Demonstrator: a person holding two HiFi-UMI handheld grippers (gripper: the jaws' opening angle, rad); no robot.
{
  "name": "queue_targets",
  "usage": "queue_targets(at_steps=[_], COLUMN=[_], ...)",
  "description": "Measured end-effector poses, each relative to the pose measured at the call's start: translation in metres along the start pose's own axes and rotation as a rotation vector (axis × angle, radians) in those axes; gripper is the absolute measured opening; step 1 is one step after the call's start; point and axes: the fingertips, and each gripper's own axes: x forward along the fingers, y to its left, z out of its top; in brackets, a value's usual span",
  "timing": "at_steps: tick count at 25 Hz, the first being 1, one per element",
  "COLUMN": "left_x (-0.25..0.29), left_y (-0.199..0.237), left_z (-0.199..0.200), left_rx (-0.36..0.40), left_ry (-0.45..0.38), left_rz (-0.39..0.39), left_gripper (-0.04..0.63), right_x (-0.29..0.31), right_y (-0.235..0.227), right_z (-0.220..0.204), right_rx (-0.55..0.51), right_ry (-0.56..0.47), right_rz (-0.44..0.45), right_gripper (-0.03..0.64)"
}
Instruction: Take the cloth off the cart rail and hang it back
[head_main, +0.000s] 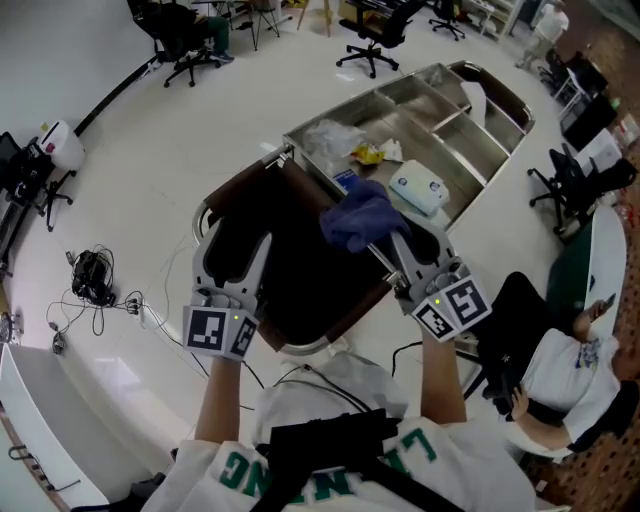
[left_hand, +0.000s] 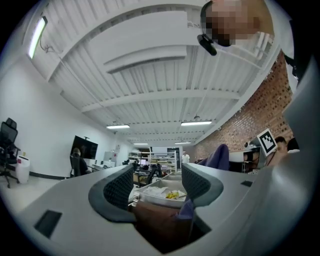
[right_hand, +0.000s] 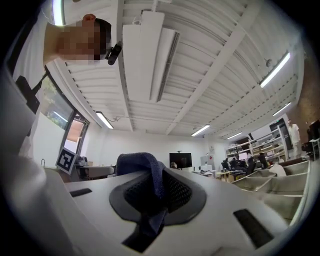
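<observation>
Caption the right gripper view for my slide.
Right gripper shut on the cloth, ceiling overhead.

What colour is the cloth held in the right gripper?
Dark blue-purple. The cloth shows best in the head view, clamped in the right gripper.

I get bright, even light from ceiling strip lights (right_hand: 274, 71), soft shadows, and strong fisheye bending with dark corners in both gripper views.

- This was an open office-cum-lab hall: black swivel chairs (head_main: 371, 42) stood about on a pale glossy floor (head_main: 150, 150).
- Strip lights (left_hand: 196, 123) ran under a white ribbed ceiling (left_hand: 150, 65) (one side wall (left_hand: 250, 117) was bare brick).
- Shelving (left_hand: 162, 162), a wall screen (left_hand: 83, 147) and loose cables (head_main: 92, 280) spoke of technical work.
</observation>
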Motion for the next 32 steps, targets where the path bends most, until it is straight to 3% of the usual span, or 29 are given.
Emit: queue_targets(at_steps=[7,11,15,17,19,20,24,28,32], left_x=[0.026,0.033,0.039,0.041,0.042,0.042,0.040,0.038,0.034], left_y=[-0.044,-0.063,-0.075,-0.080,-0.083,-0.084,-0.084,-0.079,-0.078], left_z=[-0.010,-0.013,-0.014,-0.015,-0.015,-0.015,-0.017,-0.022,-0.023], left_rx=[0.002,-0.007,-0.002,-0.014,-0.021,-0.022,-0.020,-0.024,-0.020], left_ry=[0.021,0.034,0.033,0.038,0.038,0.036,0.039,0.067,0.054], left_rz=[-0.137,-0.176,-0.215,-0.221,-0.225,-0.227,-0.226,-0.214,-0.211], left_gripper=[0.287,0.287,0.287,0.287,0.287,0.287,0.287,0.287,0.287], right_x=[-0.063,-0.092,-0.114,-0.121,-0.126,-0.129,-0.146,-0.150,-0.172], right_y=[-0.033,-0.038,-0.057,-0.066,-0.076,-0.079,-0.085,-0.078,-0.092], right_z=[-0.042,-0.083,-0.120,-0.133,-0.140,-0.141,-0.131,-0.117,-0.096], right_rx=[0.071,0.101,0.099,0.082,0.096,0.113,0.158,0.059,0.004], right_ry=[0.099,0.193,0.281,0.348,0.381,0.380,0.342,0.366,0.348], right_rz=[-0.107,-0.141,-0.253,-0.302,-0.329,-0.332,-0.288,-0.209,-0.256], right_gripper=[0.057,0.058,0.067,0.116,0.325,0.395,0.400,0.399,0.399])
